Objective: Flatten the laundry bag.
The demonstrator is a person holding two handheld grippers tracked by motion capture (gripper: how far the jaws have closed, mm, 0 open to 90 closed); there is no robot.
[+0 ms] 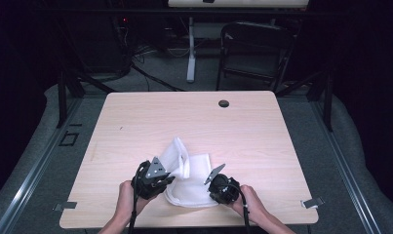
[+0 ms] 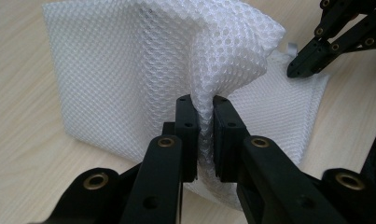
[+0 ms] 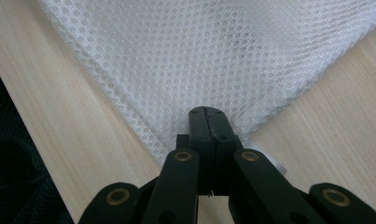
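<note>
White mesh fabric bag, rectangular, soft netting, lies on the near middle of the pale wood surface, between my two grippers. I read the step as folding or flattening it.

Left gripper: fingers clamped on a raised ridge of mesh at the bag's near-left part; the cloth stands up between them in a pinched fold and drapes over to the right. Right gripper: fingers pressed together at the bag's near-right corner. In the right gripper view the mesh runs in under the tips, so I judge the corner is pinched, though the layer is thin and hard to make out there.

Orientation: in the high view the bag's long axis runs roughly left to right across the surface, slightly skewed, with a loose lobe lifted toward the far left. The rest lies flat, the right part spread toward the far side.

To do the step well, I judge:
- keep both grips tight; mesh slips easily
- move the hands together, level, so the bag stays taut between them
- lift the ridge just enough to clear the surface before carrying it over
- avoid snagging netting on finger edges
</note>
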